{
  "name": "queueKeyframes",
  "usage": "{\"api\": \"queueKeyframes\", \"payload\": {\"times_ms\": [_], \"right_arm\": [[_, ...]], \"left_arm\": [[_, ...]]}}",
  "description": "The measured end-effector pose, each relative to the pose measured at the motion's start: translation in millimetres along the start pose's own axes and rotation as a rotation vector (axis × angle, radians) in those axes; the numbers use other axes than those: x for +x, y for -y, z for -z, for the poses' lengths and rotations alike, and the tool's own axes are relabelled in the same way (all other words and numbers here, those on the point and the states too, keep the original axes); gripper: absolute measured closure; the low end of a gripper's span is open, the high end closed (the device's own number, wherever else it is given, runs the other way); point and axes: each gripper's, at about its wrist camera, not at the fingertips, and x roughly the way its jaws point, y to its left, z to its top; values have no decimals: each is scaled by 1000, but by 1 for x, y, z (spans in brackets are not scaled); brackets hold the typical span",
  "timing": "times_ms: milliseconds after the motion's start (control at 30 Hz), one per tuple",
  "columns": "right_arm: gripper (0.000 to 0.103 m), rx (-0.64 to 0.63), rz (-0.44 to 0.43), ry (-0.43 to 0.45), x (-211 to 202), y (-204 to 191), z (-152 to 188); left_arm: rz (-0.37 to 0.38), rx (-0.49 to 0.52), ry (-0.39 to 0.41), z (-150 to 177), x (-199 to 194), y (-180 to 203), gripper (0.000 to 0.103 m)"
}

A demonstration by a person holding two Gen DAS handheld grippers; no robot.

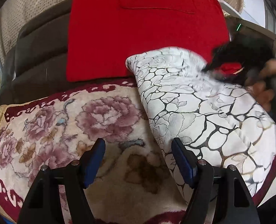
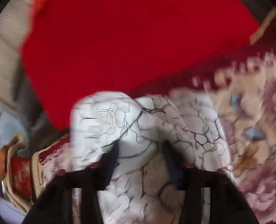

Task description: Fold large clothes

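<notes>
The white garment [image 1: 203, 112], printed with a black crackle pattern, lies on the floral blanket [image 1: 67, 123] as a partly folded panel. Its long axis runs from close beside the left gripper [image 1: 138, 160] diagonally forward and to that gripper's left, ending in a corner [image 1: 130, 59] that rests against the red cushion [image 1: 143, 33].

Left gripper: fingers spread wide, nothing between them. The garment lies to its right — the near edge of the cloth sits just beside or under the right-hand finger pad [image 1: 182, 164]; contact cannot be confirmed. Directly ahead between the fingers there is only blanket.

Right gripper [image 2: 140, 155]: the view is blurred by motion. The fingers stand apart with white cloth bunched over and between them, rising in two rounded humps just ahead of the tips. Whether the fingers are actually clamping the cloth cannot be told. In the left wrist view this gripper appears as a dark blur, with the person's hand [image 1: 264, 85] behind it, at the garment's far right side.

Judgement: the right gripper is the nearer to a working hold on the cloth. The left gripper is free and would need to shift rightward to take the near edge — the next fold likely turns on that lateral offset.
</notes>
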Motion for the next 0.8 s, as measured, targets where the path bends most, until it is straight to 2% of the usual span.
{"api": "queueKeyframes", "payload": {"times_ms": [33, 167, 333, 433, 567, 633, 667, 733, 800], "right_arm": [[48, 21, 5, -9, 15, 10, 0], [49, 22, -25, 37, 7, 17, 2], [48, -4, -54, 91, -44, 20, 23], [48, -116, -82, 139, -85, 9, 45], [50, -257, -46, 183, -129, 4, 97], [64, -314, -18, 177, -130, 5, 120], [69, -336, 16, 160, -126, 9, 132], [70, -371, 86, 112, -97, 20, 151], [69, -375, 68, 131, -84, 34, 157]], "left_arm": [[5, -1, 8, -1, 0, 0, 29], [6, -5, -1, -4, 1, -1, 29], [14, -62, 19, -5, -11, -11, 29], [25, -74, 63, -3, -27, -15, 29], [36, -20, 52, 2, -29, -2, 29], [21, 40, 27, 8, -23, 14, 29], [-12, 77, 23, 11, -19, 23, 29], [-53, 117, 54, 17, -20, 33, 29], [-80, 136, 78, 20, -23, 39, 29]]}}
